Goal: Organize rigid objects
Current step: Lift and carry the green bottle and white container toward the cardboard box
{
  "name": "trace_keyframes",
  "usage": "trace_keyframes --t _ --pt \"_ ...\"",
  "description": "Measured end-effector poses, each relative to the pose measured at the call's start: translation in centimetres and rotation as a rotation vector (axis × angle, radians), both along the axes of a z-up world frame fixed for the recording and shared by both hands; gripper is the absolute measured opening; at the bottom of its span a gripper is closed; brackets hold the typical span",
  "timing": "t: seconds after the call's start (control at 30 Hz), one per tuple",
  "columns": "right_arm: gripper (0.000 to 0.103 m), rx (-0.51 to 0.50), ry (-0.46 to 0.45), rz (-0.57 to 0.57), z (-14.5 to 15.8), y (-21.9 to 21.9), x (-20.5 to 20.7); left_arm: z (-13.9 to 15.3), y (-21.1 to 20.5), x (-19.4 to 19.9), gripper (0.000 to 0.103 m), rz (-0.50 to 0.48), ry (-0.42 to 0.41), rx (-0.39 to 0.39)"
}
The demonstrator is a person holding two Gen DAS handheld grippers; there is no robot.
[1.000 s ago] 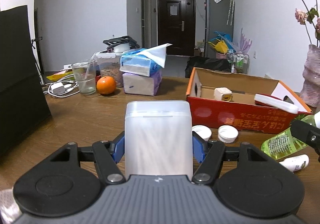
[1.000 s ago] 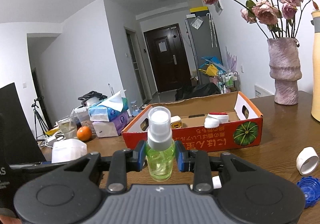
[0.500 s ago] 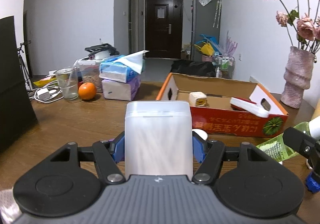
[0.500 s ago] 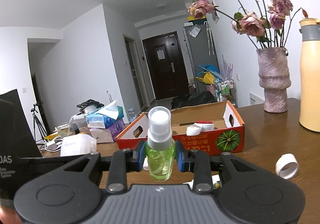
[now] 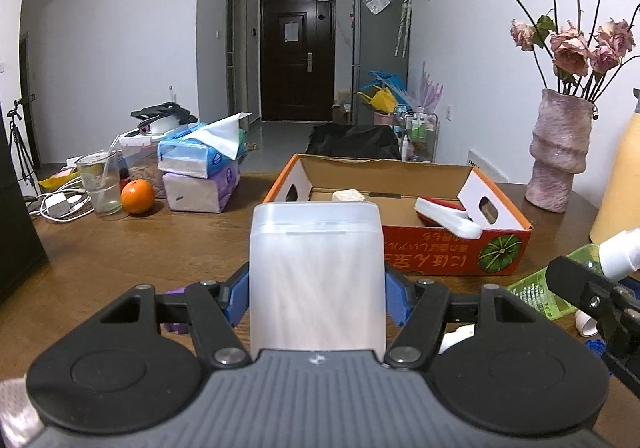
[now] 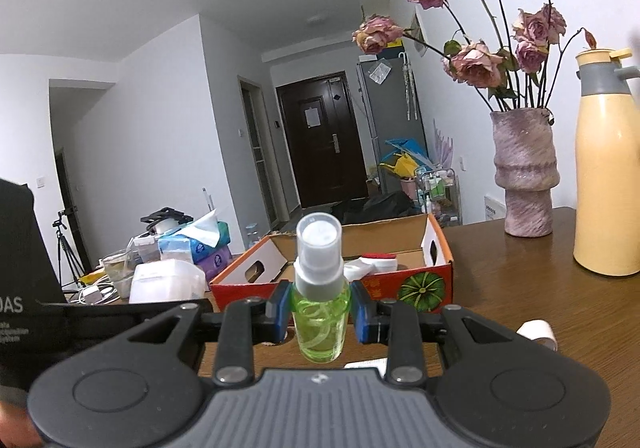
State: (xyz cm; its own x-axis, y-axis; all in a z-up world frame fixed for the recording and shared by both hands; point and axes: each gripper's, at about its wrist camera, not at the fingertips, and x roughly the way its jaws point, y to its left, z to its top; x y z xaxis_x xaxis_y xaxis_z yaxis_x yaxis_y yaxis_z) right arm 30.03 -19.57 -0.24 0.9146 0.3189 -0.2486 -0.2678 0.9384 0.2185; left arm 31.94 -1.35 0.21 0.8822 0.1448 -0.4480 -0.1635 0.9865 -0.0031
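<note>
My left gripper is shut on a frosted white plastic box, held upright above the wooden table. My right gripper is shut on a small green spray bottle with a white pump cap. The same bottle shows at the right edge of the left wrist view, tilted. Straight ahead lies an open orange cardboard box with a red and white item and a small cream block inside. The cardboard box also shows in the right wrist view beyond the bottle.
Left of the box stand tissue packs, an orange, a glass with a straw and a charger with cables. A vase of dried roses and a yellow flask stand right. White caps lie near.
Both grippers have moved on over the table with their loads, and the cardboard box has shifted toward the middle of the left view. The vase and flask have come into view.
</note>
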Motion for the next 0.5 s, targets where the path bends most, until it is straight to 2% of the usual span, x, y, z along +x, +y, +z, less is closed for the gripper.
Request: trace_keyframes --t 0.5 --pt "0.03 -0.004 -0.017 -0.046 0.9 -0.7 1.7 1.0 -1.2 2.3 0.066 -0.036 -0.017 -0.013"
